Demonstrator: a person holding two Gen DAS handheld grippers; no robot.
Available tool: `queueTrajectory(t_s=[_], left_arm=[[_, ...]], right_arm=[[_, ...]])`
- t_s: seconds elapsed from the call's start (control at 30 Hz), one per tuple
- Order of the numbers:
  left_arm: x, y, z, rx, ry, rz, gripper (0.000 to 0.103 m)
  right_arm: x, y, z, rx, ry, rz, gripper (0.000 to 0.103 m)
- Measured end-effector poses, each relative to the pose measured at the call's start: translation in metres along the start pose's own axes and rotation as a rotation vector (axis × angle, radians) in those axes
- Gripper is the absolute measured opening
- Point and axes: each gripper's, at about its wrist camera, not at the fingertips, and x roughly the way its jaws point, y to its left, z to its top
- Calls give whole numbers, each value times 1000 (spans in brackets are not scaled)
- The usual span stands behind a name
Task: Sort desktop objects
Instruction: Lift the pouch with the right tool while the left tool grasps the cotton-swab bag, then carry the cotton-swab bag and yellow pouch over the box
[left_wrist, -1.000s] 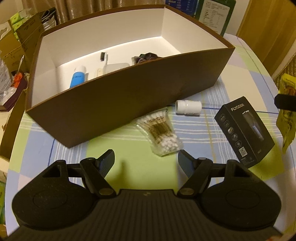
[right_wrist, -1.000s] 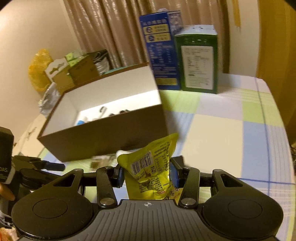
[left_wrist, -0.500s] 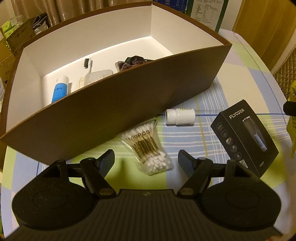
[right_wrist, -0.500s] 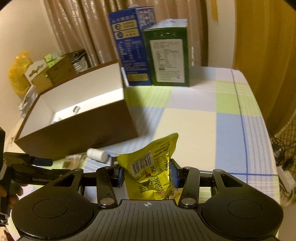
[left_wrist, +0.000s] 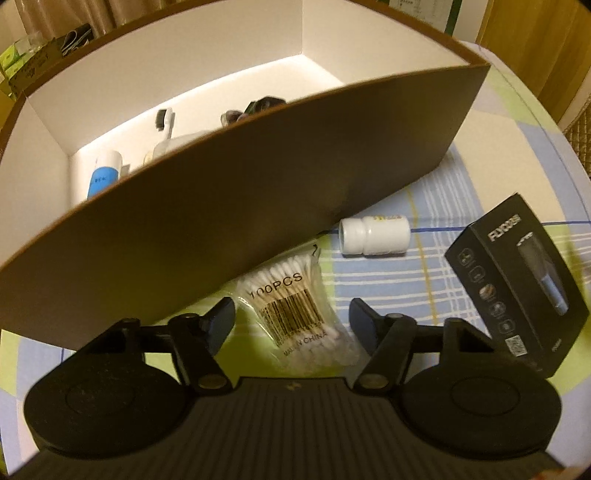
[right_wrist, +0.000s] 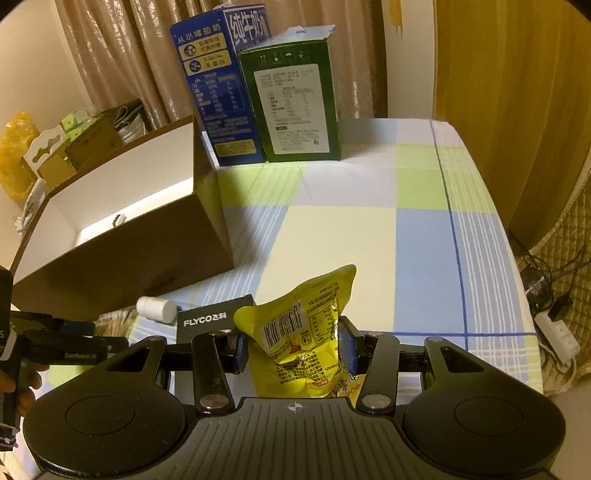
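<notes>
Table (right_wrist: 332, 236) under a checked cloth of green, blue and cream squares, carrying all sorted items. Brown box (left_wrist: 258, 192), white inside, open-topped, filling the left wrist view from 9 to 1 o'clock; it holds a blue-and-white tube (left_wrist: 103, 177), a brush (left_wrist: 164, 120) and other items too hidden to name. Blue carton (right_wrist: 218, 85) and green carton (right_wrist: 295, 107), upright and touching, at 12 o'clock in the right wrist view. Black FLYCO box (left_wrist: 517, 284), lying flat at 3 o'clock. Yellow snack bag (right_wrist: 299, 332), clenched between the pads of the right claw (right_wrist: 291, 349) and standing up from them. Bag of cotton swabs (left_wrist: 295, 310), flat on the table just before the brown box; the left claw (left_wrist: 291, 325) straddles it, jaws closing, pads not yet touching. White bottle (left_wrist: 375, 235), on its side at 1 o'clock of the swabs, near the box wall.
</notes>
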Motion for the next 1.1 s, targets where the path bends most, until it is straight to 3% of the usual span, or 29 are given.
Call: queueTrajectory(t_s=[0.2, 0.3, 0.57, 0.63, 0.9, 0.97, 1.1], left_arm=[[-2, 9, -14, -4, -5, -16, 28], [-9, 15, -24, 0, -4, -17, 23], [-35, 31, -59, -2, 48, -9, 26], [-38, 33, -64, -7, 49, -5, 32], [-28, 24, -56, 16, 31, 18, 43], [-26, 22, -55, 22, 19, 22, 43], [-26, 18, -58, 22, 6, 10, 29]], right_arm=[[4, -5, -3, 14, 14, 5, 44], [5, -6, -4, 15, 18, 10, 44], [4, -6, -9, 12, 27, 25, 44], [4, -5, -10, 8, 29, 27, 44], [-4, -2, -14, -2, 24, 29, 44], [-7, -2, -15, -3, 21, 30, 44], [-12, -2, -19, -5, 19, 26, 44]])
